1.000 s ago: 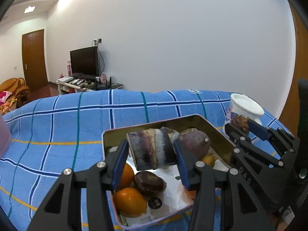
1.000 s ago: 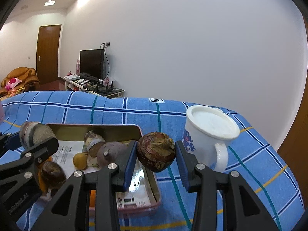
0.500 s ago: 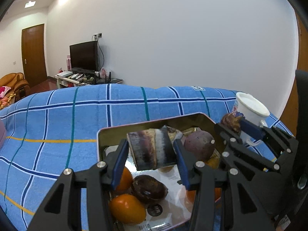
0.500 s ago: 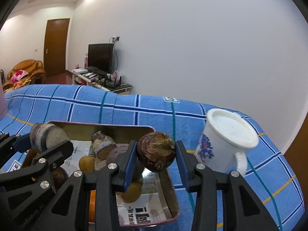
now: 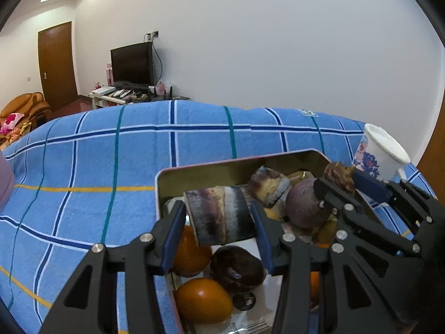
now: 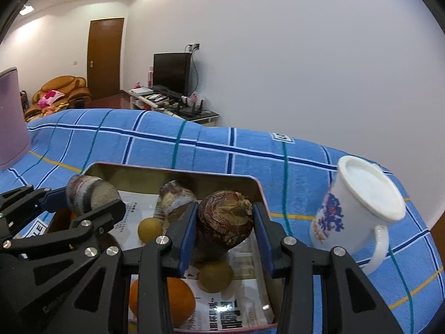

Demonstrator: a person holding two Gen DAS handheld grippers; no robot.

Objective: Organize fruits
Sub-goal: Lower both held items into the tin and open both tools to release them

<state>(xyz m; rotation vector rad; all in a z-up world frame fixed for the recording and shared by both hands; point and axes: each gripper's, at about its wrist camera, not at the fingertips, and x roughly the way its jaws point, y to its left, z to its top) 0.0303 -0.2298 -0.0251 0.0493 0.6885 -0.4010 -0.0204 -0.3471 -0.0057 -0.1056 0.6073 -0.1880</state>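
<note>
left claw (image 5: 219,220) grips banded root chunk (image 5: 221,215) above tin tray (image 5: 194,171) | right claw (image 6: 224,226) grips brown bulb (image 6: 225,221) over tray's right side

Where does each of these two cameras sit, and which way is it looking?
Left wrist view: sits on the left gripper, looking along its fingers, which clamp a striped chunk over the metal tray; the right gripper shows at right.
Right wrist view: sits on the right gripper, whose fingers clamp a brown bulb-shaped fruit above the tray; the left gripper shows at left.
Shared: the tray of fruit, the white mug, the blue checked cloth, the television and the brown door.
</note>
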